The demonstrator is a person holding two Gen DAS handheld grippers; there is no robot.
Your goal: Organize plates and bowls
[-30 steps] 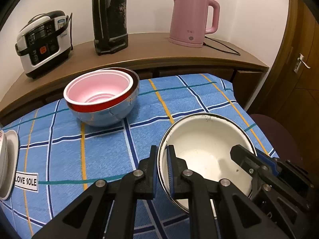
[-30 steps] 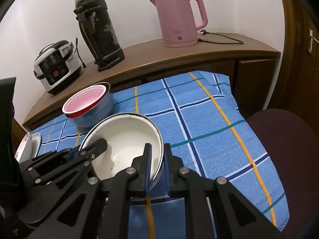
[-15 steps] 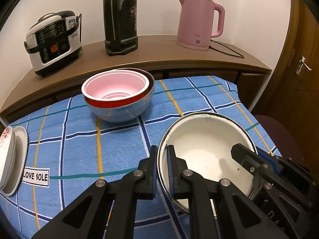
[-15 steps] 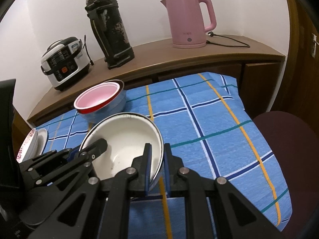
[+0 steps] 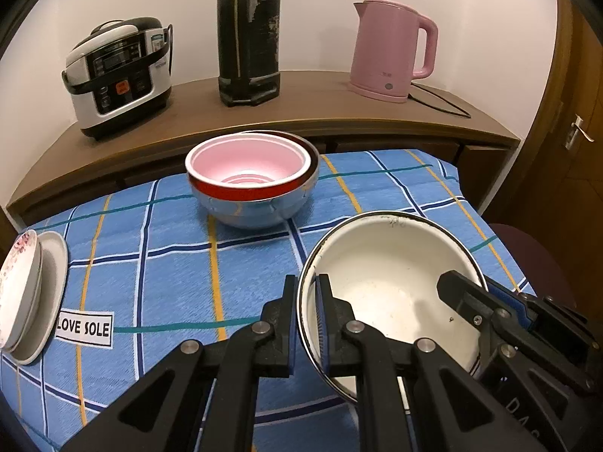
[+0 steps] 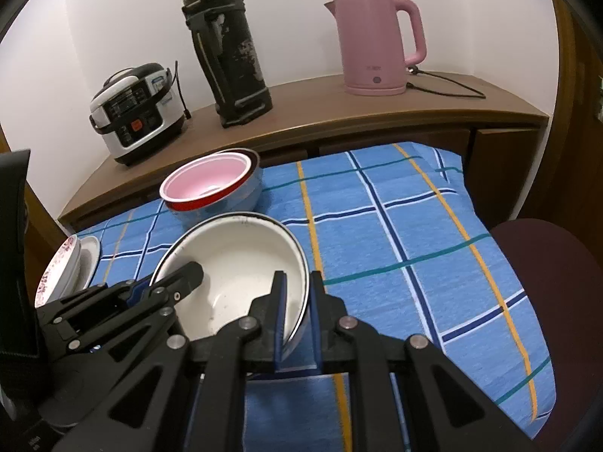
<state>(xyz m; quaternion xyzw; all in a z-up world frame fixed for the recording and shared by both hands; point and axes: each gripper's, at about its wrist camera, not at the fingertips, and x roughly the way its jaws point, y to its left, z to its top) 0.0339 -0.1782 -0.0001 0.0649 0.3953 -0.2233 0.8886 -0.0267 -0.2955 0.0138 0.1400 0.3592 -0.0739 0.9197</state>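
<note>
both tongs, left tongs [image 5: 306, 322] and right tongs [image 6: 297, 314], stay clamped on opposite rims of the white enamel bowl [image 5: 388, 282] at lower right; the nested pink-and-steel bowls [image 5: 251, 177] now sit nearer frame centre, suggesting stacking comes next.

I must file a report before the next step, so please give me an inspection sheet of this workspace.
Surface: table under blue checked cloth.
Job's things: white bowl; pink bowl nested in steel bowl; stacked plates at the cloth's left edge.
Clutter: LOVE SOLE label.
Grippers: left gripper and right gripper each clamp the white bowl's rim, opposite sides.
Cables: kettle cord on the shelf.
Surroundings: rice cooker, black flask, pink kettle, chair.
</note>
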